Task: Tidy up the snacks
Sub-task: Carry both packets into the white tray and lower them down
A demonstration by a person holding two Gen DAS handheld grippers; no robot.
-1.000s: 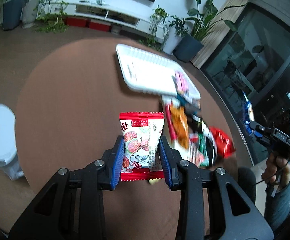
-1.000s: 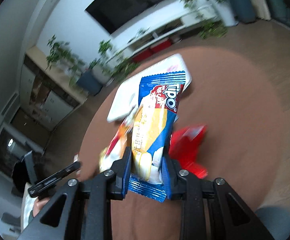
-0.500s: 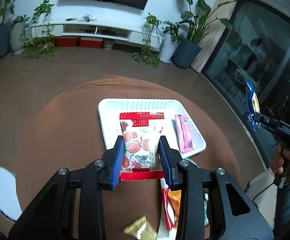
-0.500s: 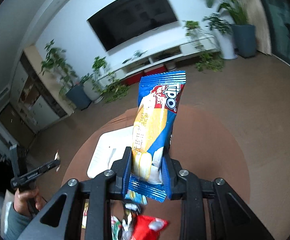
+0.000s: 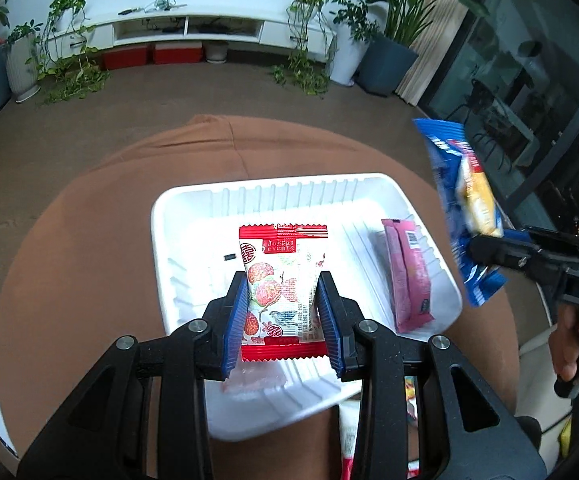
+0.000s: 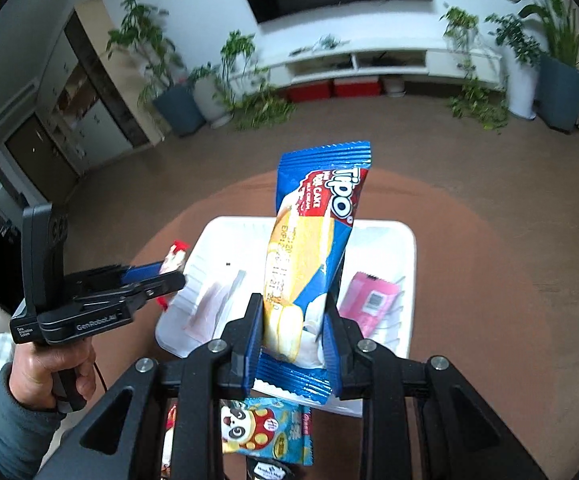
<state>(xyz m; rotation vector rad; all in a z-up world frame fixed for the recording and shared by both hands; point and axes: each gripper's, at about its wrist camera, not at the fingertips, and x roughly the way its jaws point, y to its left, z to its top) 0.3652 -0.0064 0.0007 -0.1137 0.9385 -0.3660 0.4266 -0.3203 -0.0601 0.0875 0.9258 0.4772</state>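
Both grippers loaded, held above the white tray.

The left gripper is clamped on a red-and-white snack packet — upright between the blue pads, over the middle of the white tray. The right gripper is clamped on a blue Tipo cake packet, standing upright over the same tray. A pink packet lies inside the tray along its right side; a pale clear wrapper lies at the left. The tray rests on a round brown table. A panda-print packet lies on the table — just outside the tray's near edge.
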